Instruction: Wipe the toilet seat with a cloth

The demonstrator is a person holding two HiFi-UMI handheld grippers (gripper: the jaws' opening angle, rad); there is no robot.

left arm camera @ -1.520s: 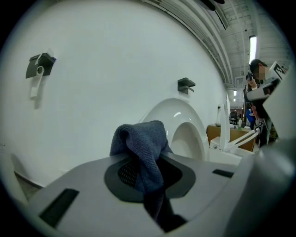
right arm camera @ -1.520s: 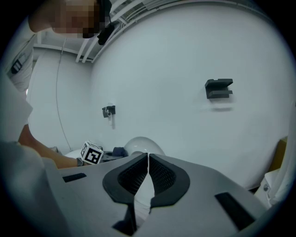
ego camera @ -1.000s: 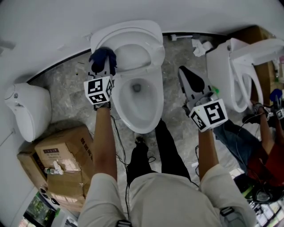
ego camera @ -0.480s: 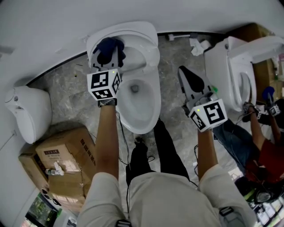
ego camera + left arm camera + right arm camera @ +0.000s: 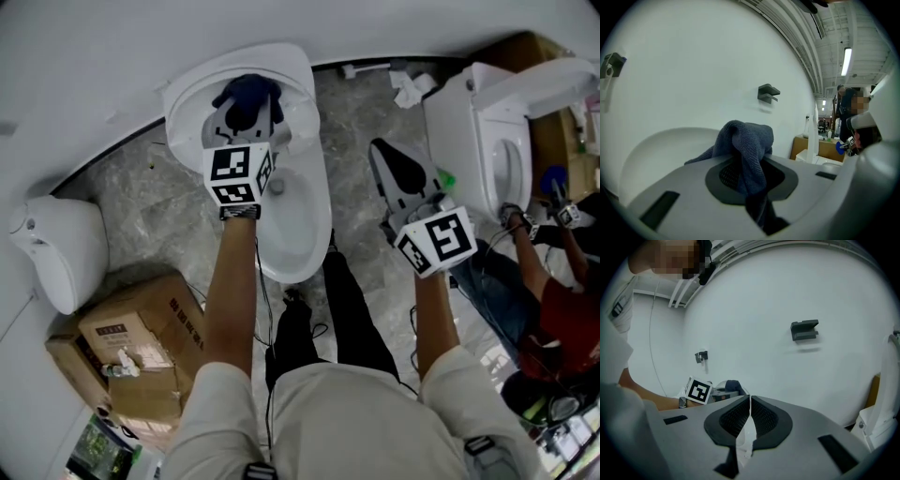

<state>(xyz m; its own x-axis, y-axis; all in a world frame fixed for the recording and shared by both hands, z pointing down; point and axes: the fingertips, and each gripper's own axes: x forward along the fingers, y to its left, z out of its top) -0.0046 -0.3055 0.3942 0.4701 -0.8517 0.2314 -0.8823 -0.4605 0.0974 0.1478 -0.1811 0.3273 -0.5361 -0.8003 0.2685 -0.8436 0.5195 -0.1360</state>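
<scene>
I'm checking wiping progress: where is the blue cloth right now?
Head view, upper left: the blue cloth is pinched in the left gripper at the rear of the middle toilet.

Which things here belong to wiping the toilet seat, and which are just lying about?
In use: blue cloth, left gripper holding it, toilet.
Lying about: cardboard boxes, second toilet, crumpled paper on the floor, white fixture at left.
</scene>
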